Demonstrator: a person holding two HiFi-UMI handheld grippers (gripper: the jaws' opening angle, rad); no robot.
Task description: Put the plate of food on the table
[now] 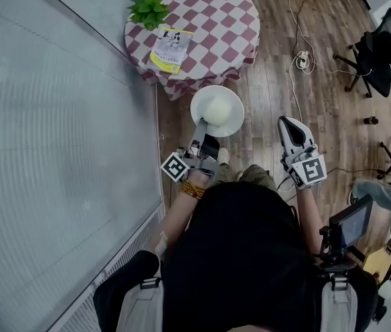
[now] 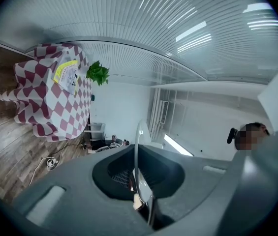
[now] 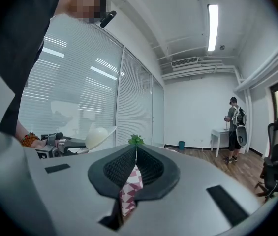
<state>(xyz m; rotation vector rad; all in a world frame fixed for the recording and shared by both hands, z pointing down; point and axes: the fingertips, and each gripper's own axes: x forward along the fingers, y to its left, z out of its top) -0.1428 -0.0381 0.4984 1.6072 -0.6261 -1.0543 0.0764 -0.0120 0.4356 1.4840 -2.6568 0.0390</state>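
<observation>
A white plate (image 1: 228,120) carrying a pale round bun (image 1: 216,109) hangs over the wooden floor, just short of the round table (image 1: 231,21) with its red-and-white checked cloth. My left gripper (image 1: 201,127) is shut on the plate's near rim. The left gripper view shows that rim (image 2: 138,137) edge-on between the jaws, with the table (image 2: 35,102) off to the left. My right gripper (image 1: 287,122) is shut and holds nothing, to the right of the plate. The right gripper view has the plate (image 3: 110,131) at left.
A green potted plant (image 1: 149,9) and a yellow booklet (image 1: 170,48) lie on the table's left side. Window blinds (image 1: 50,137) run along the left. A power strip with cables (image 1: 302,59) and office chairs (image 1: 376,57) stand to the right. A person (image 3: 236,127) stands far off.
</observation>
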